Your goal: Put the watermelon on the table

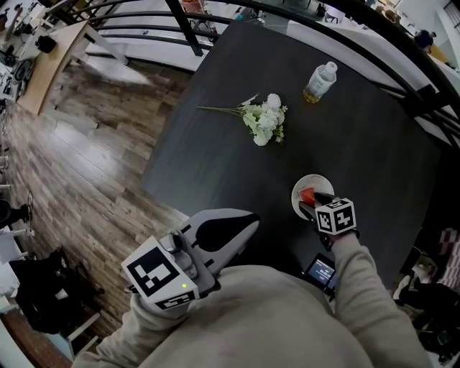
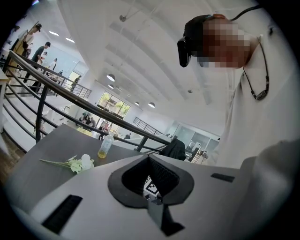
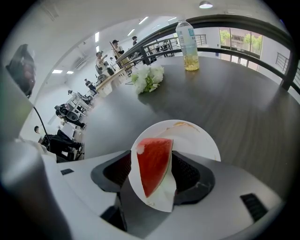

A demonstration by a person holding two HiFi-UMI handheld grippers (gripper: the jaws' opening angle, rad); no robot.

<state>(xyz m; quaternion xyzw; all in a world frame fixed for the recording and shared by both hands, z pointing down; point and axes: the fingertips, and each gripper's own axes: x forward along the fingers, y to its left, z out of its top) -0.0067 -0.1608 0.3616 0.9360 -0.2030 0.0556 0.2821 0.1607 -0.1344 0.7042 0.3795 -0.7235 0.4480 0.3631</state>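
Note:
A red watermelon wedge (image 3: 152, 166) with pale rind lies on a small white plate (image 3: 197, 136) near the front edge of the dark table (image 1: 215, 151). My right gripper (image 3: 152, 161) points steeply down over the plate, jaws wide apart. The wedge sits between its black pads (image 3: 187, 171), and I see no squeeze on it. In the head view the wedge (image 1: 307, 195) shows just beyond the right gripper (image 1: 316, 205) and its marker cube. My left gripper (image 1: 241, 223) hangs off the table's near edge by my body. Its jaws stand slightly apart and hold nothing.
White flowers with green stems (image 1: 262, 118) lie mid-table. A clear bottle of yellowish liquid (image 1: 319, 81) stands at the back. A small screen device (image 1: 320, 272) sits at the near table edge. A black railing (image 1: 215, 21) runs behind the table, with wood floor (image 1: 72, 165) on the left.

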